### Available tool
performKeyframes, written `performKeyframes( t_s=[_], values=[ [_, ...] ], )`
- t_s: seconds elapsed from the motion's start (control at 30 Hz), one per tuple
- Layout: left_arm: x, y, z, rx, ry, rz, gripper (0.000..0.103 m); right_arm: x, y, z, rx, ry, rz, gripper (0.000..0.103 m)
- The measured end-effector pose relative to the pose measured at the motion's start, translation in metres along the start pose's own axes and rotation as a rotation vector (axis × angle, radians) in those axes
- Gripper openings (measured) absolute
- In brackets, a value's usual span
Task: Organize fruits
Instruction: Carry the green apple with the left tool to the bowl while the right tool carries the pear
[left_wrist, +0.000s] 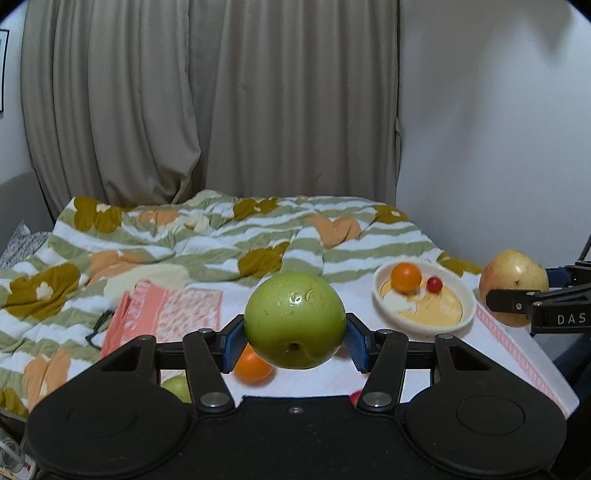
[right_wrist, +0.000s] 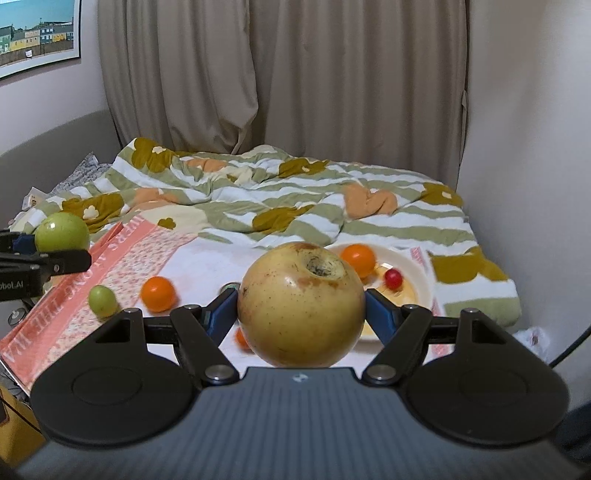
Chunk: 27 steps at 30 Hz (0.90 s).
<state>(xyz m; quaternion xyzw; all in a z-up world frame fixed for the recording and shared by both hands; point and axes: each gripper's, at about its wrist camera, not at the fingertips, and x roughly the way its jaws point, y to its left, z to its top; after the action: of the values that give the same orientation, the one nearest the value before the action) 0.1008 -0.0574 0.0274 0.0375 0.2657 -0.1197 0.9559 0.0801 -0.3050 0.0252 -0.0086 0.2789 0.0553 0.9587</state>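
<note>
Fruits are the matter here, and the two biggest are both in the air. The yellow apple (right_wrist: 301, 304), russet-speckled with its stem pit turned up, sits clamped between the blue fingers (right_wrist: 380, 314) of the right gripper (right_wrist: 301, 314), above the near edge of the white cloth (right_wrist: 207, 266) spread on the bed. The green apple (left_wrist: 294, 320) is pinched the same way by the left gripper (left_wrist: 294, 332), its fingers (left_wrist: 232, 341) pressing its flanks below the widest part.

The likely goal is the cream bowl (left_wrist: 469, 310), which stands toward the right on the cloth and already holds an orange (left_wrist: 406, 277) and a small red fruit (left_wrist: 434, 284). To do this well, I judge that one apple should go in at a time, the yellow one first since its gripper is nearer the bowl. Come in over the rim, lower until the apple nearly rests on the bare yellow floor, then let the fingers part slowly. Dropping from height risks knocking the small red fruit out or tipping the bowl on the soft bedding.

Keep both grips firm while travelling; round, smooth skins can roll out of flat pads, and the green apple, held low, looks the more likely to slip.

Still loose on the cloth are another orange (right_wrist: 159, 294) and a small green fruit (right_wrist: 102, 301); swing over them, not through.
</note>
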Motion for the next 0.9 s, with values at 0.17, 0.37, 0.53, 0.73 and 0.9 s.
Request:
performKeyframes(
  t_s=[0.17, 0.37, 0.53, 0.73, 0.9],
  values=[
    [0.015, -0.038, 0.015, -0.013, -0.007, 0.029, 0.06, 0.01, -0.045, 0.008, -0.014, 0.0, 0.028, 0.089],
    [0.041, -0.08, 0.031, -0.032, 0.002, 0.05, 0.06, 0.032, -0.094, 0.019, -0.025, 0.012, 0.073, 0.089],
    [0.072, -0.11, 0.043, -0.018, 0.029, 0.024, 0.06, 0.053, -0.117, 0.024, -0.038, 0.032, 0.081, 0.089],
    [0.122, -0.138, 0.049, 0.045, 0.092, -0.036, 0.06, 0.077, -0.137, 0.024, -0.009, 0.052, 0.066, 0.089],
    [0.167, -0.15, 0.046, 0.094, 0.161, -0.085, 0.06, 0.096, -0.149, 0.024, 0.028, 0.077, 0.045, 0.089]
  ],
)
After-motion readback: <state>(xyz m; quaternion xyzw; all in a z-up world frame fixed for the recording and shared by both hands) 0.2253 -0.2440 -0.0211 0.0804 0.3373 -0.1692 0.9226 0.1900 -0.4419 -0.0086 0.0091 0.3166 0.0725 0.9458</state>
